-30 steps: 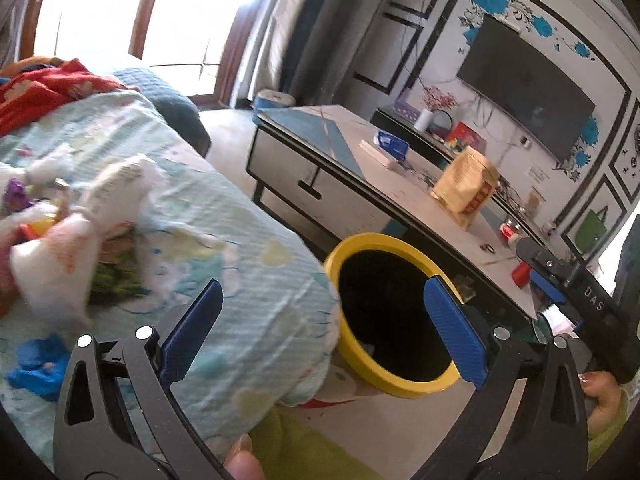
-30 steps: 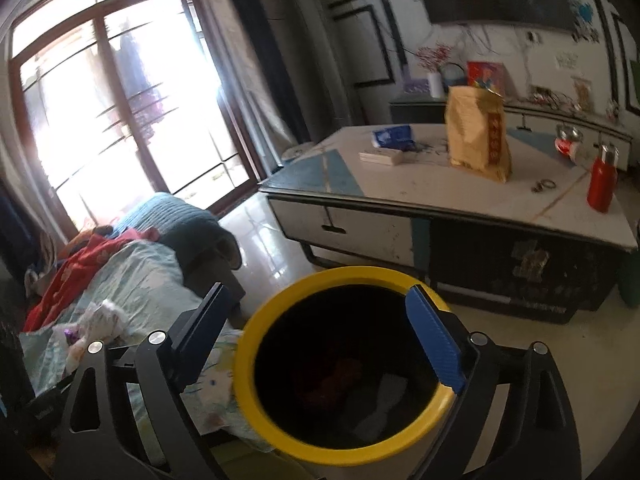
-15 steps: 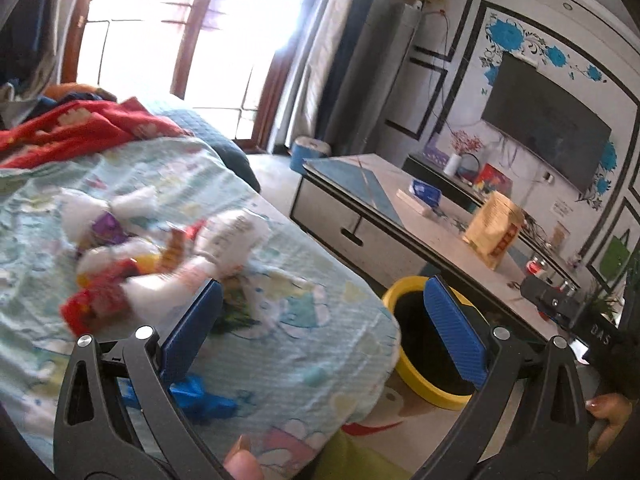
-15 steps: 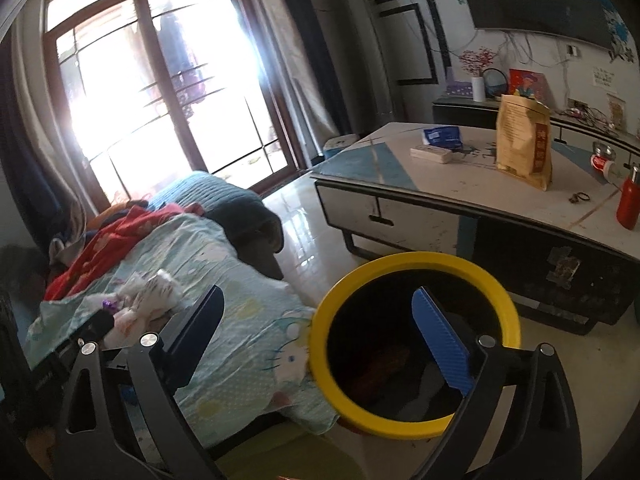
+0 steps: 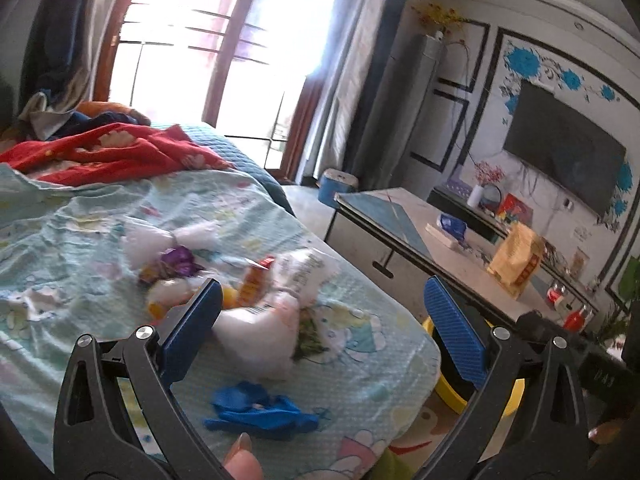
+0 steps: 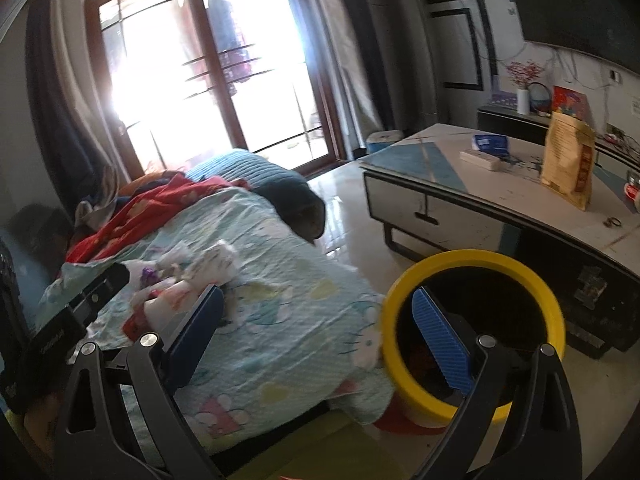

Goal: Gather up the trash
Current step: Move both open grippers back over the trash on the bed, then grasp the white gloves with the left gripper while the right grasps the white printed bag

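Observation:
A pile of trash (image 5: 256, 288), white tissues and coloured wrappers, lies on the light blue bedsheet (image 5: 80, 240); it also shows in the right wrist view (image 6: 188, 276). A crumpled blue glove (image 5: 260, 410) lies nearer me. My left gripper (image 5: 320, 328) is open and empty, just above the pile. My right gripper (image 6: 316, 328) is open and empty, between the bed edge and the yellow-rimmed bin (image 6: 476, 264). The bin rim shows at the bed's right edge in the left wrist view (image 5: 452, 396).
A red blanket (image 5: 112, 152) lies at the bed's far end. A coffee table (image 6: 512, 196) with a yellow bag (image 6: 568, 164) stands right of the bin. The left gripper's body (image 6: 64, 320) shows in the right wrist view.
Both grippers swung left, away from the bin and toward the bed. The trash pile has come to the middle of the left wrist view, and the bin has slid to the right.

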